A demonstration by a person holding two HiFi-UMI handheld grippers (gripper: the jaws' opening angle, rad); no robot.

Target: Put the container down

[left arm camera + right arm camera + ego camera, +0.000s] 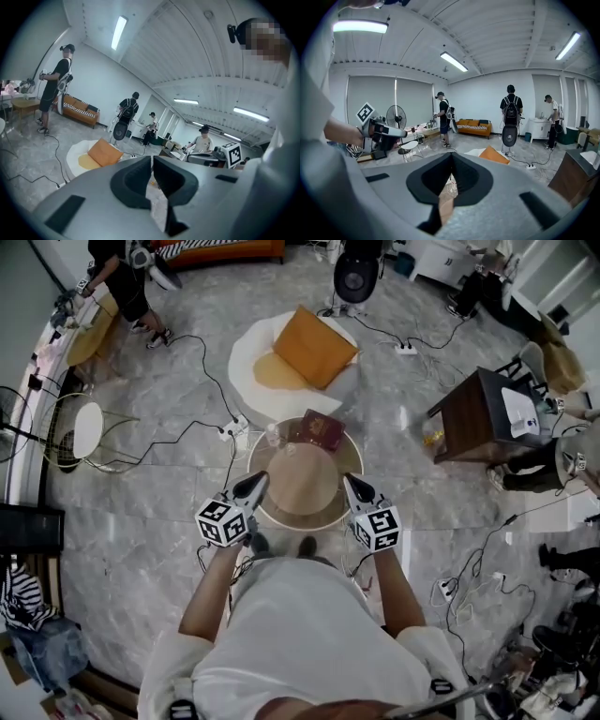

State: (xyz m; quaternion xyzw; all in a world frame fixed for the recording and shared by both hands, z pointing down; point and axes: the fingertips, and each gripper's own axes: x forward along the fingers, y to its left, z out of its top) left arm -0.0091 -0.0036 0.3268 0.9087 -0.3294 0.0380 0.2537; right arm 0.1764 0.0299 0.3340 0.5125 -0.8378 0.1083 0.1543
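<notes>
A small clear container (274,436) stands at the far left edge of the round wooden table (302,486), beside a dark red book (317,430). My left gripper (256,485) hovers over the table's near left rim, jaws shut with nothing between them. My right gripper (353,487) hovers over the near right rim, also shut and empty. Both point away from me, short of the container. In the left gripper view the pads (152,169) meet, and the right gripper's marker cube (231,154) shows beyond them. In the right gripper view the pads (451,169) are closed too.
A white cushion with an orange pillow (314,346) lies on the floor behind the table. A standing fan (356,276) is beyond it, a dark wooden side table (480,415) at right, a wire stool (86,431) at left. Cables cross the marble floor. Several people stand around the room.
</notes>
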